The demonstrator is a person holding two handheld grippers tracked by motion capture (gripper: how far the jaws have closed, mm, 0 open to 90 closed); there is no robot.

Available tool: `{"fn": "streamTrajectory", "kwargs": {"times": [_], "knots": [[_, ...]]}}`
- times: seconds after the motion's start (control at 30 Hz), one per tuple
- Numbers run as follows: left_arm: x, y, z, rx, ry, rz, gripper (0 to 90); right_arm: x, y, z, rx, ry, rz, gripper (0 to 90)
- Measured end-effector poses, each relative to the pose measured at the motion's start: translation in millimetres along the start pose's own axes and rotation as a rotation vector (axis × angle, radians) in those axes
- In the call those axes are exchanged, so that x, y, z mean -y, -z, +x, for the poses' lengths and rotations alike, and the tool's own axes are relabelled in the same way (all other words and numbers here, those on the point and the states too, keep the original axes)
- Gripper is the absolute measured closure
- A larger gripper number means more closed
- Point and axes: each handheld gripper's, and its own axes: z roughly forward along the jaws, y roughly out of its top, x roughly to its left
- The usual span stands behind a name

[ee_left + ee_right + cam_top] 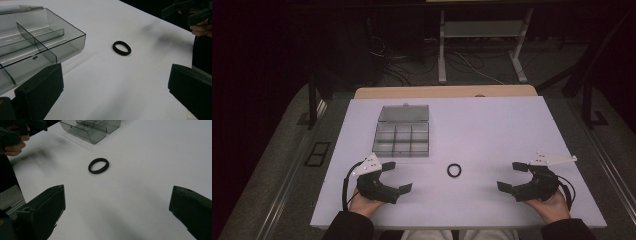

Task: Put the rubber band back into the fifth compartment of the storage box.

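Lying flat between the wide-open, empty left gripper [396,176] and right gripper [513,176], the small black rubber ring [454,170] sits roughly midway, marginally nearer the left.

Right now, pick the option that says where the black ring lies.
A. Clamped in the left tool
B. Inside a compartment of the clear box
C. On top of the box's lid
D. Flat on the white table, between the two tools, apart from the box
D: the black ring lies flat on the white table, clear of the clear box, with the left tool and right tool open on either side.
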Motion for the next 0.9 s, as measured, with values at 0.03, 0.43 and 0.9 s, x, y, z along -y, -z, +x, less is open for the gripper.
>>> {"fn": "streamTrajectory", "kwargs": {"times": [0.03, 0.43, 0.9], "knots": [[0.2, 0.0, 0.1, 0.0, -0.002, 0.005, 0.0, 0.5, -0.4, -0.3, 0.002, 0.0, 0.0, 0.1], [-0.7, -2.0, -1.1, 0.009, -0.015, 0.01, 0.0, 2.8, -3.0, -1.9, -0.006, 0.003, 0.018, 0.1], [-4.7, -0.8, -4.3, 0.021, -0.03, 0.029, 0.0, 4.7, -5.2, -3.0, -0.01, 0.003, 0.038, 0.1]]}}
